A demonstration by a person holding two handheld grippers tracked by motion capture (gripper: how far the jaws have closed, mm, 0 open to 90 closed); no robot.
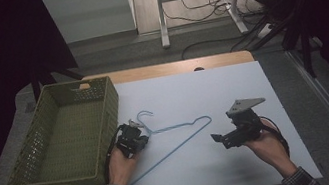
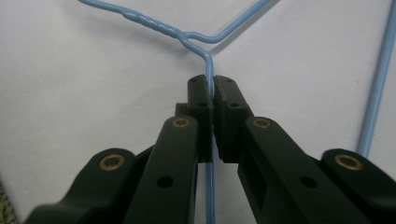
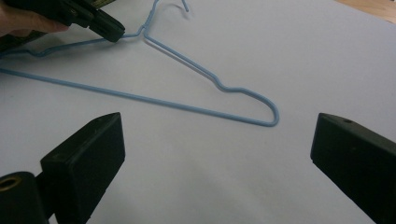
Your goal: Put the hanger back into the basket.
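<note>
A light blue wire hanger (image 1: 180, 138) lies flat on the white table, hook toward the far side. My left gripper (image 1: 135, 137) is shut on the hanger's shoulder wire just below the twisted neck; in the left gripper view the blue wire (image 2: 209, 74) runs straight between the closed jaws of my left gripper (image 2: 213, 84). My right gripper (image 1: 218, 139) is held to the right of the hanger's right end, jaws wide open and empty. In the right gripper view my right gripper (image 3: 217, 154) faces the hanger's rounded end (image 3: 273, 114), and the left gripper (image 3: 105, 25) shows at the top left.
An olive green plastic basket (image 1: 103, 102) stands on the table's left side, right beside my left hand. The white table surface (image 1: 193, 93) stretches beyond the hanger. A wooden strip (image 1: 168, 69) runs along the far edge; cables lie on the floor behind.
</note>
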